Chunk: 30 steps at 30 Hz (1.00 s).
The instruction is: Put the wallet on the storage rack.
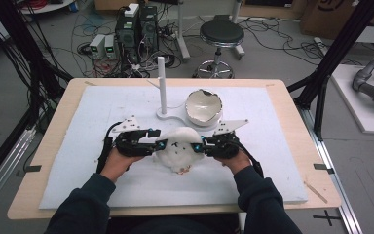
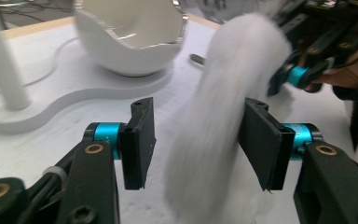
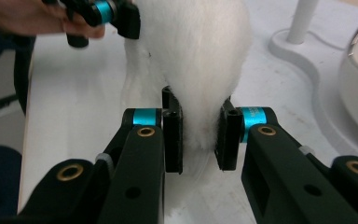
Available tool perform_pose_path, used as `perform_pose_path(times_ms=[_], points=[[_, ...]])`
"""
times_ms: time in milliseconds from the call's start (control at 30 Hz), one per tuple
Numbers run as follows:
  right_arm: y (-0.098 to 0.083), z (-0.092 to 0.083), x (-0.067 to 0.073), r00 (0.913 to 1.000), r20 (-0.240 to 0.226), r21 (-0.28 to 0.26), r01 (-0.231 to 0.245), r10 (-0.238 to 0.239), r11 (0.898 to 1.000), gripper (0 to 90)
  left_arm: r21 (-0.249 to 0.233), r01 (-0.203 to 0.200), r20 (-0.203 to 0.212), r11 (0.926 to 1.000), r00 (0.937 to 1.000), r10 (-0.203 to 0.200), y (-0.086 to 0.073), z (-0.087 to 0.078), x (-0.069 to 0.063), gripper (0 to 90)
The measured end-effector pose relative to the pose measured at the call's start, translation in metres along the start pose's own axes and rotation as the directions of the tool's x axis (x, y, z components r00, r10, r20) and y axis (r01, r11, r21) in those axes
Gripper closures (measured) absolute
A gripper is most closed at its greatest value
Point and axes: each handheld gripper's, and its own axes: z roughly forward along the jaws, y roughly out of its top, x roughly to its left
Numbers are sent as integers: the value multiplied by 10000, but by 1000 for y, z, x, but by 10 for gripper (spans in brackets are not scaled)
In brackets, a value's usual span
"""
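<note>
1. Hands come in from the counter's near edge, both level and facing each other.
2. Right gripper (image 3: 200,135) jaws pinch the white fluffy fur bundle (image 1: 179,148), lying mid-counter.
3. Left gripper (image 2: 196,140) jaws stand spread around the fur, not pressing.
4. Risk: one-sided pull could drag fur into the white cracked eggshell-shaped bowl (image 1: 203,107) beyond, toppling it.

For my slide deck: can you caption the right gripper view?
Right gripper fingers clamp a white fluffy toy above the white mat.
</note>
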Motion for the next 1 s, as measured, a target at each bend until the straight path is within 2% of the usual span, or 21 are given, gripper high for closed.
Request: perform_pose_path(times_ms=[167,233,267,300,400,433,467,500,533,567,600,667,700,733,767,800,833,867,933,967,1000], points=[[0,-7,-4,9994,38,-522,-343,346,9980,772,-133,345,230,9993,9991,-342,-11,-1,8,437],[1,-8,-4,9992,-57,-787,-401,398,9961,772,-325,416,520,9986,9978,-399,-11,2,7,446],[1,-8,-4,9992,-57,-787,-401,398,9961,772,-368,453,771,9983,9961,-424,-11,3,7,446],[2,-11,-4,9988,-101,-1061,-492,484,9931,772,-368,563,944,9977,9941,-526,-12,5,7,457],[2,-13,-5,9974,-300,-1326,-688,654,9888,771,-675,859,1323,9940,9883,-764,-14,8,6,452],[1,-13,-6,9961,-423,-1505,-824,769,9852,771,-1011,974,1611,9901,9837,-803,-12,9,3,481],[1,-13,-6,9955,-453,-1577,-894,832,9834,772,-1011,974,1611,9901,9837,-803,-12,9,3,520],[1,-13,-6,9948,-473,-1625,-970,904,9819,770,-1148,959,1819,9888,9805,-740,-12,9,2,562],[1,-13,-6,9948,-473,-1625,-970,904,9819,770,-1217,952,1963,9880,9780,-701,-11,10,0,562],[1,-13,-6,9946,-445,-1657,-1002,941,9811,769,-1295,877,2164,9877,9746,-581,-11,10,-2,619],[0,-13,-7,9946,-363,-1710,-1018,970,9800,753,-1325,810,2175,9879,9747,-507,-11,10,-4,721],[-1,-13,-8,9947,-290,-1595,-1025,991,9819,723,-1328,291,1901,9907,9818,-33,-8,8,-8,739],[-2,-14,-8,9964,545,-1162,-582,648,9915,575,-1261,-15,1681,9920,9855,229,-5,7,-11,755],[-2,-14,-8,9964,545,-1162,-582,648,9915,575,-1220,-318,1429,9920,9885,493,-2,5,-14,755],[-3,-16,-8,9931,1041,-968,-431,532,9944,519,-1181,-709,1139,9905,9899,844,3,3,-15,756],[-6,-24,-11,9889,1337,-1034,-505,642,9934,505,-1213,-795,1067,9894,9900,926,5,0,-15,757],[-6,-24,-11,9889,1337,-1034,-505,642,9934,505,-1257,-926,959,9877,9898,1050,8,-3,-14,757],[-10,-38,-16,9813,1707,-1296,-676,894,9893,485,-1234,-1109,774,9861,9896,1209,11,-6,-14,758],[-12,-47,-19,9775,1854,-1444,-737,1002,9868,486,-1087,-1484,454,9829,9870,1540,19,-12,-10,760],[-15,-55,-22,9742,1960,-1609,-803,1116,9837,495,-1020,-1716,289,9799,9841,1753,23,-14,-9,762],[-20,-73,-27,9650,2201,-1950,-994,1423,9757,500,-939,-2065,84,9739,9780,2082,27,-16,-8,762]])
